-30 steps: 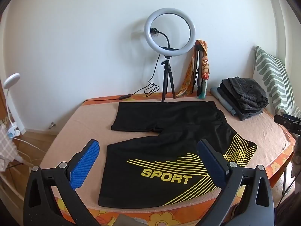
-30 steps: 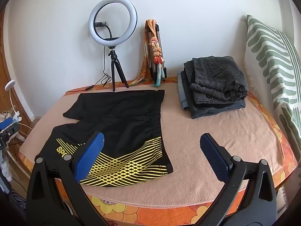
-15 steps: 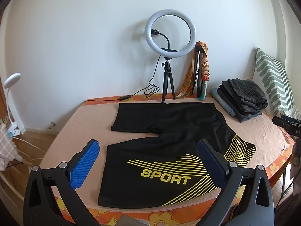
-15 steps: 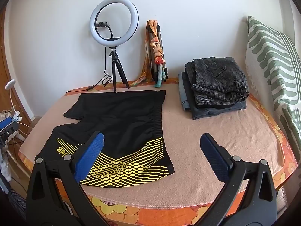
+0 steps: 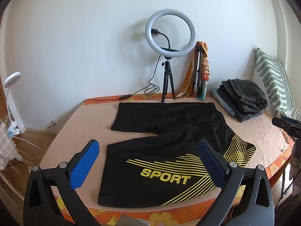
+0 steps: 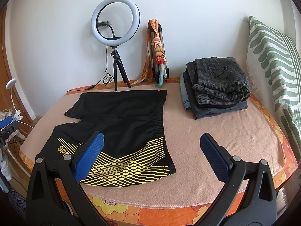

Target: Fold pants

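While both the left gripper (image 5: 148, 163) and right gripper (image 6: 151, 153) hover wide open holding nothing, the black shorts (image 5: 169, 143) lie flat, waistband right, legs left.

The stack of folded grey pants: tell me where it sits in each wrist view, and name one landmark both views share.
Left wrist view: the stack of folded grey pants lies at the right edge of the bed, beside the striped pillow.
Right wrist view: the stack lies right of center, beyond the black SPORT shorts.
Shared landmark: the ring light on its tripod against the wall.
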### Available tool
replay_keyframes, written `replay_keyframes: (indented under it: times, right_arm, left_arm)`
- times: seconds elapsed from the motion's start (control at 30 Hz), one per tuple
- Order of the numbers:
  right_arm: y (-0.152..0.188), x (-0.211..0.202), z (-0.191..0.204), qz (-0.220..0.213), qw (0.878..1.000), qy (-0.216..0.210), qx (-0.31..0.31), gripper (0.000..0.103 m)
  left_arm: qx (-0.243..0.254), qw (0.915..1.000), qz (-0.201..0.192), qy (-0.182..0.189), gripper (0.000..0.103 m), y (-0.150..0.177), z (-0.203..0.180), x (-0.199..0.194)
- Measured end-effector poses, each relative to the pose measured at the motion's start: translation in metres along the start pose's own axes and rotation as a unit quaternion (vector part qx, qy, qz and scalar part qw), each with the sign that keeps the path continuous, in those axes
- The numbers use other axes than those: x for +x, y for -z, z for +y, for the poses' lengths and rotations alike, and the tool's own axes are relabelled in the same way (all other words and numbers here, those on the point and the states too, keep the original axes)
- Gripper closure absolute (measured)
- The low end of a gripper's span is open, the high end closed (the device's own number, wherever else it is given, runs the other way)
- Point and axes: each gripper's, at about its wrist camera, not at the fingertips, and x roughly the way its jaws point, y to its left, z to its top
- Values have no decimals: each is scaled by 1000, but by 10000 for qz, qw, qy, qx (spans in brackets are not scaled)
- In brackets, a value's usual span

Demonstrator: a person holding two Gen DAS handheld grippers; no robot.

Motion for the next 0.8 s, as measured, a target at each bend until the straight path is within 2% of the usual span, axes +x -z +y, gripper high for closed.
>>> replay_keyframes:
  times: [0.8]
  right_arm:
    - [2, 1, 3, -1, 10000, 5, -17, 0]
  left_arm:
    - [19, 10000, -5, -21, 0, -1, 0, -1]
